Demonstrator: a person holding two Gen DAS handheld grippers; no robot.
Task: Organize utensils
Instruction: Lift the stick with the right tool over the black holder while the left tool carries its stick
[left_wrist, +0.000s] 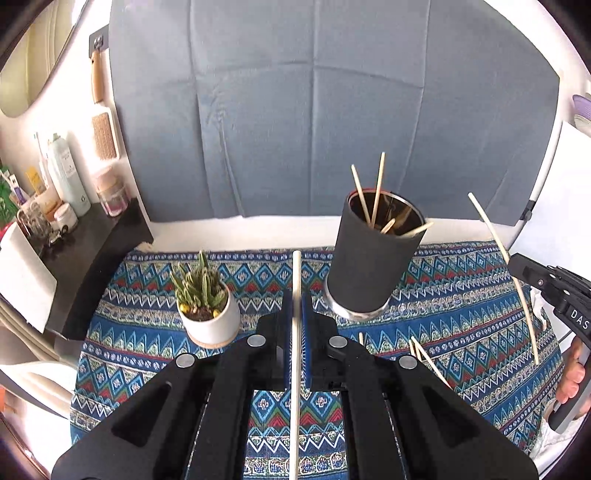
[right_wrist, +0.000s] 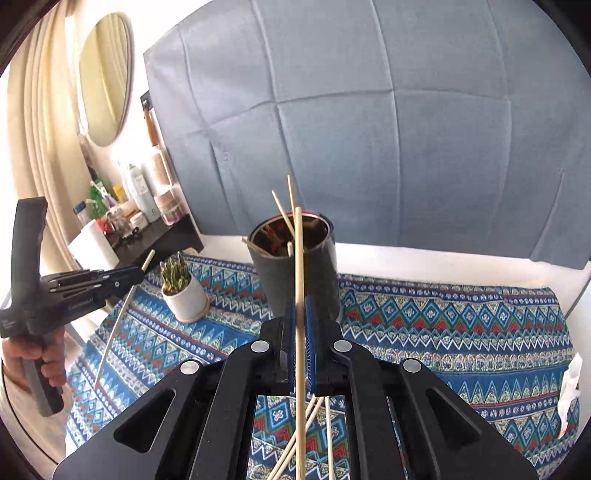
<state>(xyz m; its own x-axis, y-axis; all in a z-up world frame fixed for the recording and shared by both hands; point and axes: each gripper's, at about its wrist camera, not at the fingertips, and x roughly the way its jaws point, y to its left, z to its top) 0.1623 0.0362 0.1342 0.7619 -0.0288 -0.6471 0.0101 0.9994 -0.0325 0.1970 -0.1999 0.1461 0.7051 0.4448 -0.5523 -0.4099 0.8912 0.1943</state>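
A: Left gripper (left_wrist: 295, 325): jaws clamped on a pale chopstick (left_wrist: 295, 369), which runs straight along the fingers, tip toward the black cup (left_wrist: 373, 258).

B: Confirmed. Right gripper (right_wrist: 303, 339): jaws pinched on a second chopstick (right_wrist: 300, 295), tip crossing in front of the cup's mouth.

A: Cup stands upright on the patterned cloth (left_wrist: 461, 314), several sticks already inside, leaning on the rim.

B: Loose chopsticks (right_wrist: 295, 446) lie on the cloth below the right gripper. Potted succulent (left_wrist: 207, 306) sits left of the cup, apart from it.
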